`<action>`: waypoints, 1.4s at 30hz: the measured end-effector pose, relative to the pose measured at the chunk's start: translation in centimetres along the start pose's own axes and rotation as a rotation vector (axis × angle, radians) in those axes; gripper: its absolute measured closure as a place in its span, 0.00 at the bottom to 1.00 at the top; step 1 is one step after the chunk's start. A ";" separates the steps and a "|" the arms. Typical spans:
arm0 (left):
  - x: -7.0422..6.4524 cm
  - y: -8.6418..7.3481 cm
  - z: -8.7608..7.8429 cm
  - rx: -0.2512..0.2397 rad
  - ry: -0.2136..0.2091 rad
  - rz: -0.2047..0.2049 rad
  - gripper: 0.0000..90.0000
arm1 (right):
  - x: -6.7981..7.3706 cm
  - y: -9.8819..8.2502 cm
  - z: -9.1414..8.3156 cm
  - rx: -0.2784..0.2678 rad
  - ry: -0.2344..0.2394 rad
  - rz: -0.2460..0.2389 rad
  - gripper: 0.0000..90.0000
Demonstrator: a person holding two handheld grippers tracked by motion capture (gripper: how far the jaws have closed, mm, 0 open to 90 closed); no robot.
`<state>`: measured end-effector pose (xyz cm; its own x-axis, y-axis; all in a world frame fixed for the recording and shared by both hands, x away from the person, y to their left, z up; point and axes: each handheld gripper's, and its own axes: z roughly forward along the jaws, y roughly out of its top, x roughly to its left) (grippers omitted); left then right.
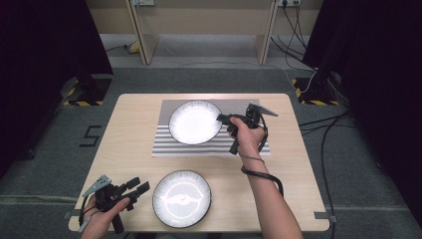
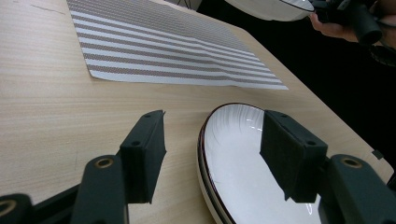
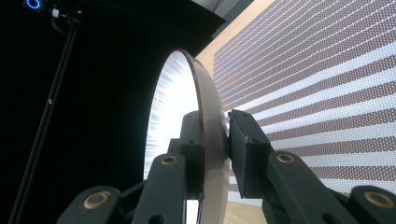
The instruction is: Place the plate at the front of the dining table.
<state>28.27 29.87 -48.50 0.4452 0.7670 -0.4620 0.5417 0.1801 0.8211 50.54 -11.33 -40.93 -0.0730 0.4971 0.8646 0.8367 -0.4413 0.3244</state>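
Slippage is the main risk: the far plate point(image 1: 194, 122) is pinched by its right rim in the right gripper point(image 1: 222, 118), above the striped mat point(image 1: 164, 144), and could be tilted out by its own weight. The left gripper point(image 1: 139, 186) is held spread beside the near plate point(image 1: 181, 198), nothing gripped

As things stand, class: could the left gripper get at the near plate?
Probably yes. The left gripper is open, the near plate lies right beside it on the table, with its rim between the jaws and nothing in the way.
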 end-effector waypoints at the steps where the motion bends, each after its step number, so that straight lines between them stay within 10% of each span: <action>1: 0.0 0.0 0.0 0.001 -0.001 0.000 0.44 | -0.1 0.1 0.0 -0.001 -0.001 0.005 0.84; 42: 0.3 -0.3 0.3 0.010 0.004 -0.007 0.44 | -2.1 2.6 0.9 -0.046 -0.056 0.083 0.84</action>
<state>28.44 29.90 -48.99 0.4389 0.7681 -0.4661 0.5520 0.1788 0.8144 53.37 -12.84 -42.29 0.0271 0.4980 0.8668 0.8126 -0.5160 0.2711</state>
